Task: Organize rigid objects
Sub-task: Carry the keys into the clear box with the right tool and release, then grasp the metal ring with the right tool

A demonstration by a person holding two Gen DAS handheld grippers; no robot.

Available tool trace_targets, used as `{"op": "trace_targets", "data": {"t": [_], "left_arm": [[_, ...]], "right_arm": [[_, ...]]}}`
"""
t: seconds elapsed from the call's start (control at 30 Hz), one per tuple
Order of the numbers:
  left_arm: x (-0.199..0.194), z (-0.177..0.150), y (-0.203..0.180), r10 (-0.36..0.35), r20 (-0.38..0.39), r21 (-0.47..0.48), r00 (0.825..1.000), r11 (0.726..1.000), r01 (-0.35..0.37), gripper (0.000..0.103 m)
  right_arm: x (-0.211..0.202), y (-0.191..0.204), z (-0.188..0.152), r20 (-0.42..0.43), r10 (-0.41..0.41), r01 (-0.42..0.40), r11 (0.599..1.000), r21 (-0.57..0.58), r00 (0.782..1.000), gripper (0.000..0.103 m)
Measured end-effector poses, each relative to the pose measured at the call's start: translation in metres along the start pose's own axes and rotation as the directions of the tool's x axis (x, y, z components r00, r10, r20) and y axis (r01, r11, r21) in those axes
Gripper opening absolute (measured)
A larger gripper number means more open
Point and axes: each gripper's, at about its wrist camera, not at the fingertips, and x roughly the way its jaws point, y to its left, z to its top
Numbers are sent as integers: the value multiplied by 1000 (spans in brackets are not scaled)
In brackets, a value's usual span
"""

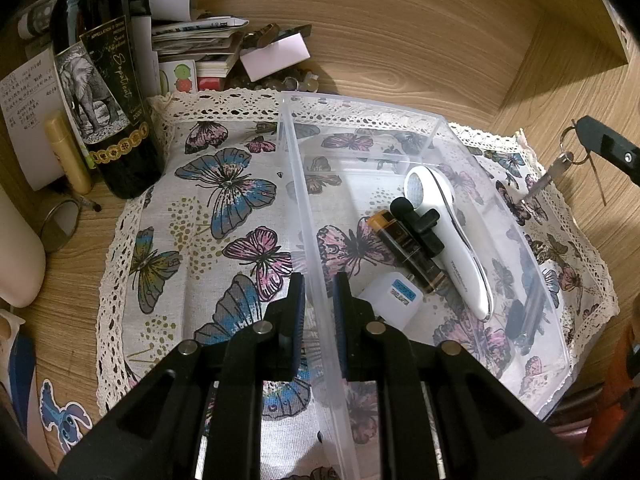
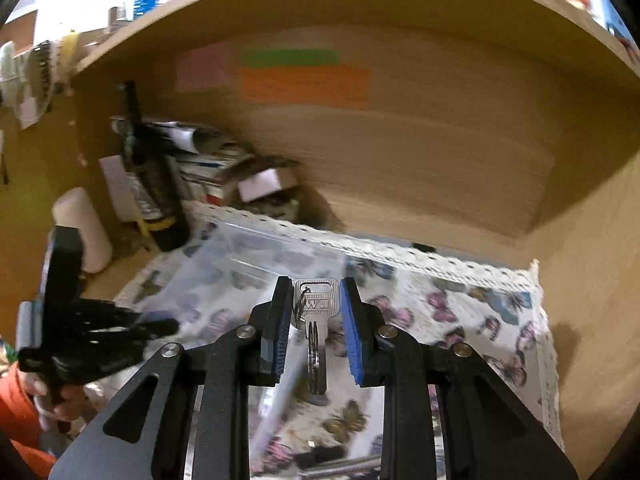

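Note:
A clear plastic bin sits on a butterfly cloth. Inside lie a white handheld device, a black-and-gold tube, a black clip and a white box with a blue label. My left gripper is shut on the bin's left wall. My right gripper is shut on a silver key by its head, blade hanging down above the cloth. In the left wrist view the key hangs just right of the bin, tip close to the cloth.
A dark wine bottle stands at the cloth's back left, with a yellow tube, papers and card stacks around it. Wooden shelf walls close in behind and to the right. A white cylinder stands at left.

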Motion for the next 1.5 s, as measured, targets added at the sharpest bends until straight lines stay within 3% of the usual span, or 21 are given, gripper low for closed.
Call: {"op": "trace_targets", "data": {"t": [0.37,0.6,0.73,0.97,1.17,1.33,1.5], "left_arm": [[0,-1,2,-1,-5,-2,1000,1000,1,13],[0,-2,2,1,-6,-1,1000,1000,-1,13],[1,-1,1,2,-6,-1,1000,1000,-2,13],[1,-1,1,1,-6,-2,1000,1000,-1,13],[1,-1,1,2,-6,-1,1000,1000,-2,13],[1,-1,1,2,-5,-1,1000,1000,-2,13],[1,-1,1,2,-6,1,1000,1000,-2,13]], "right_arm": [[49,32,-19,-148,111,-115,993,-15,983,22],[70,34,-28,-226,122,-124,992,3,967,22],[67,30,-25,-222,121,-119,993,21,968,22],[46,8,-18,-169,56,-49,998,46,984,34],[20,-29,-16,-132,-58,70,994,89,990,45],[9,-67,-28,-155,-156,179,972,150,975,51],[19,-93,-55,-245,-188,240,949,205,951,54]]}}
